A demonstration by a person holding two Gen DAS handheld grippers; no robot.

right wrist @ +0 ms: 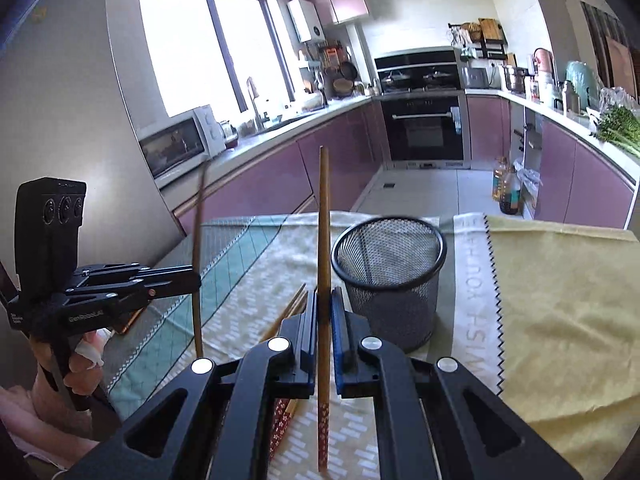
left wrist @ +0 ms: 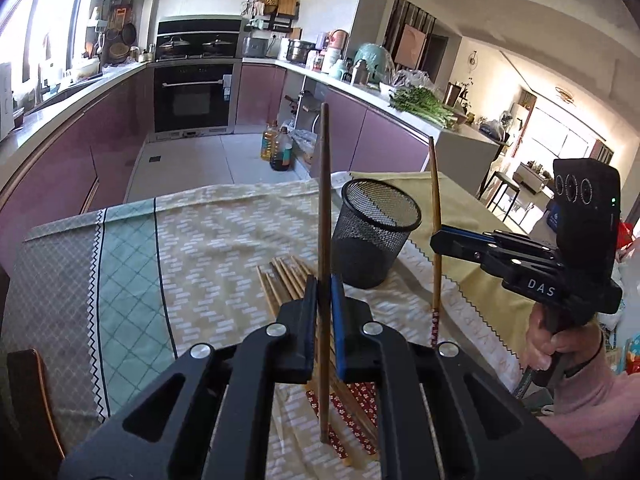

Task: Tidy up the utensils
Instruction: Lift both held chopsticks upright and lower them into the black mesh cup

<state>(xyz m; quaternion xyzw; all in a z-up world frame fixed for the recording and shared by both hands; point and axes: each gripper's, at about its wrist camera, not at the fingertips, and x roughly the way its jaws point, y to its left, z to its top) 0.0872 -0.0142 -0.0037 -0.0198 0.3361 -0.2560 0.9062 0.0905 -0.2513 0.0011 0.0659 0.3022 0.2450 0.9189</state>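
By mesh cup (left wrist: 376,232): 2 gripped chopsticks (left wrist: 324,208).

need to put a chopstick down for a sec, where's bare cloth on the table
Free: the yellow cloth right of the mesh cup, and the green checked strip at far left. Crowded: the chopstick pile just left of the cup.

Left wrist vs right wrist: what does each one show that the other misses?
Left wrist only: the living area with its bright window, and the right gripper from the side, shut on its chopstick.

Right wrist only: the microwave, the kitchen window, the sink tap, and the left gripper from the side.

Both: the mesh cup, loose chopsticks on the tablecloth, oven, oil bottles.
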